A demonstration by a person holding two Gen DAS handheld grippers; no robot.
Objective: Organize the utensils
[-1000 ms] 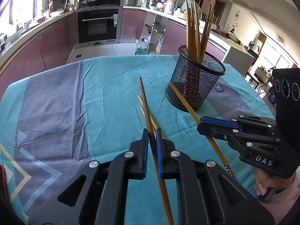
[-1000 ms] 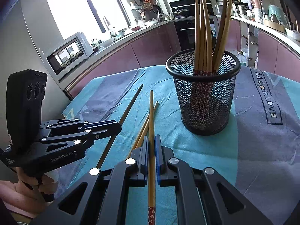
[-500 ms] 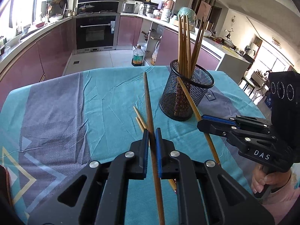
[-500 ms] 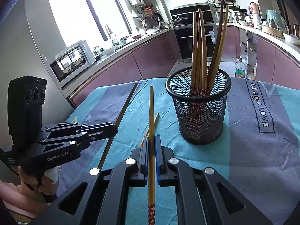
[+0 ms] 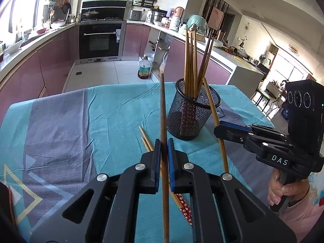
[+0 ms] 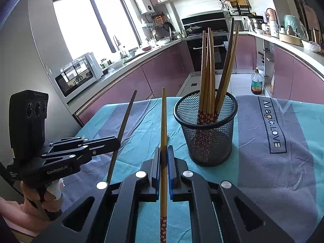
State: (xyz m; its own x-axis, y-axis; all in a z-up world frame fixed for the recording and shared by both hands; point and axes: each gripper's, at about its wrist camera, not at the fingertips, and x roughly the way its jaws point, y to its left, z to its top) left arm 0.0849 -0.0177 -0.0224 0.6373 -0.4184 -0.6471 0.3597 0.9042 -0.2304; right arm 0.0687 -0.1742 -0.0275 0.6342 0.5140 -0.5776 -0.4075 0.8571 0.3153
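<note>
My left gripper [image 5: 164,144] is shut on a dark brown chopstick [image 5: 162,109] and holds it above the table, tip pointing away. My right gripper [image 6: 164,151] is shut on a light chopstick [image 6: 163,121] with a red flowered end, also lifted. A black mesh holder [image 5: 192,117] with several chopsticks upright in it stands on the teal tablecloth [image 5: 113,109], just right of the dark chopstick; it also shows in the right wrist view [image 6: 208,131]. Two light chopsticks [image 5: 145,139] lie on the cloth under my left gripper. Each gripper shows in the other's view, the right one [image 5: 218,128] and the left one [image 6: 115,141].
The tablecloth [image 6: 273,162] has grey bands and a "Magic LOVE" print at the right. Beyond the table's far edge are purple kitchen cabinets [image 5: 50,60], an oven [image 5: 100,40] and an oil bottle [image 5: 144,68] on the floor.
Both grippers have lifted with their chopsticks and tilted the tips upward. The holder now appears farther away and lower in both views.
</note>
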